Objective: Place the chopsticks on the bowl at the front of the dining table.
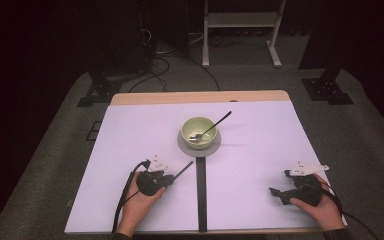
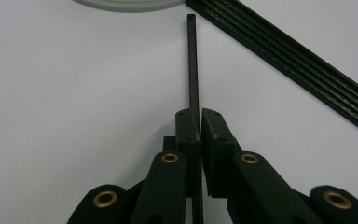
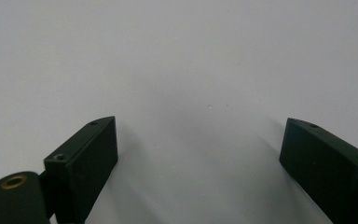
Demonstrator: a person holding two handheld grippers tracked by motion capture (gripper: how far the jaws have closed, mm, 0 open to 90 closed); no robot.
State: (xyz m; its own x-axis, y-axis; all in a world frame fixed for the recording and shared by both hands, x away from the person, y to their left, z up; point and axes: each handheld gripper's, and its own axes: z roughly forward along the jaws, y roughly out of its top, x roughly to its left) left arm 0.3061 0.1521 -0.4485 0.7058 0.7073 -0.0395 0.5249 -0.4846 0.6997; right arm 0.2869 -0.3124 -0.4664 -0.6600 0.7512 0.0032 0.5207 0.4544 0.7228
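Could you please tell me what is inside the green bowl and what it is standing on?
A spoon lies in the green bowl, its handle over the rim toward the back right. The bowl stands on a grey round mat. The mat's middle is covered by the bowl.

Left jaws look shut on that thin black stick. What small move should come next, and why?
Probably lift the thin black stick a little off the white table. The left gripper is shut on it near one end while the rest lies flat, its tip near the grey coaster under the green bowl. The right gripper rests open, apart.
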